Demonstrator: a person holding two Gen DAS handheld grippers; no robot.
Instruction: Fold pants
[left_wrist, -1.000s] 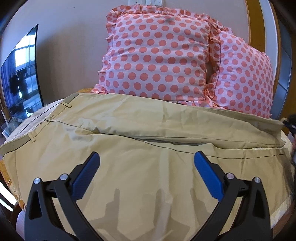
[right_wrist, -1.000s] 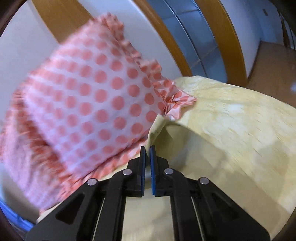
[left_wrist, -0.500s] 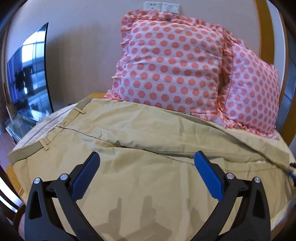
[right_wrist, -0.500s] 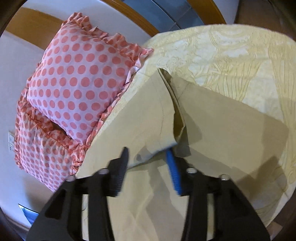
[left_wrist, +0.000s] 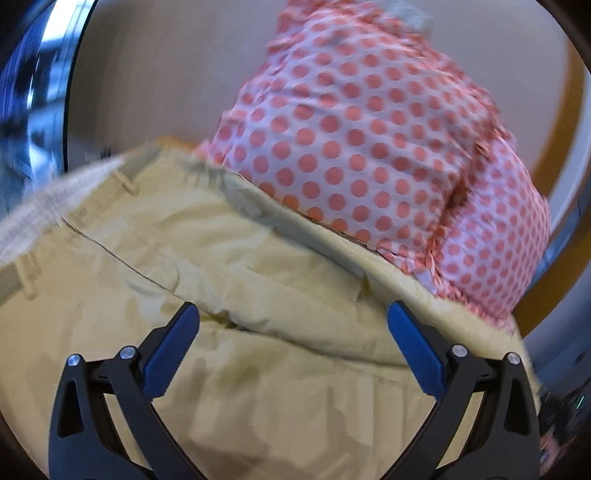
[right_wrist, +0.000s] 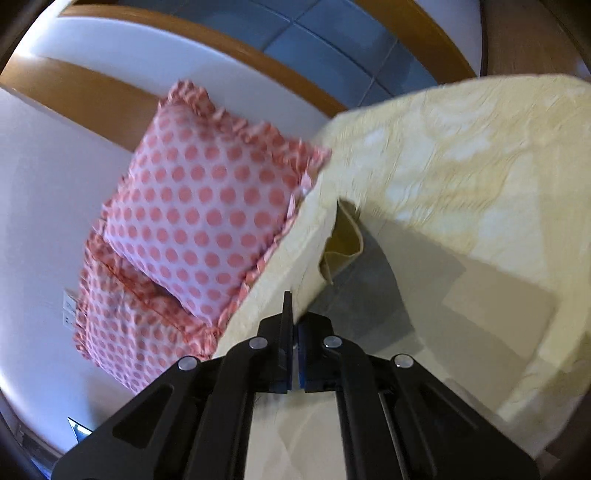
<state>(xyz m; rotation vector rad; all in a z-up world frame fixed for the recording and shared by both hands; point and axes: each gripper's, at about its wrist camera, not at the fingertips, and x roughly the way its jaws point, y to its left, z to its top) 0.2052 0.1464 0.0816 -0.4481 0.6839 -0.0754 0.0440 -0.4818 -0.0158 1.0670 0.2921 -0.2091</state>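
Observation:
The beige pants (left_wrist: 229, 258) lie spread over the bed, waistband at the left, with a lengthwise fold running under the pillows. My left gripper (left_wrist: 291, 339) is open and empty, hovering just above the pants' middle. My right gripper (right_wrist: 293, 321) is shut on the hem end of a pant leg (right_wrist: 343, 240) and holds it lifted off the bed, the cuff opening hanging just beyond the fingertips.
Two pink polka-dot pillows (left_wrist: 369, 140) lean on the wall behind the pants; they also show in the right wrist view (right_wrist: 199, 214). A cream patterned bedspread (right_wrist: 480, 155) covers the bed. A dark TV screen (left_wrist: 33, 92) stands at the left.
My right gripper has closed again on the pant leg's hem and lifted it. My left gripper has moved closer to the pants and pillows, still open.

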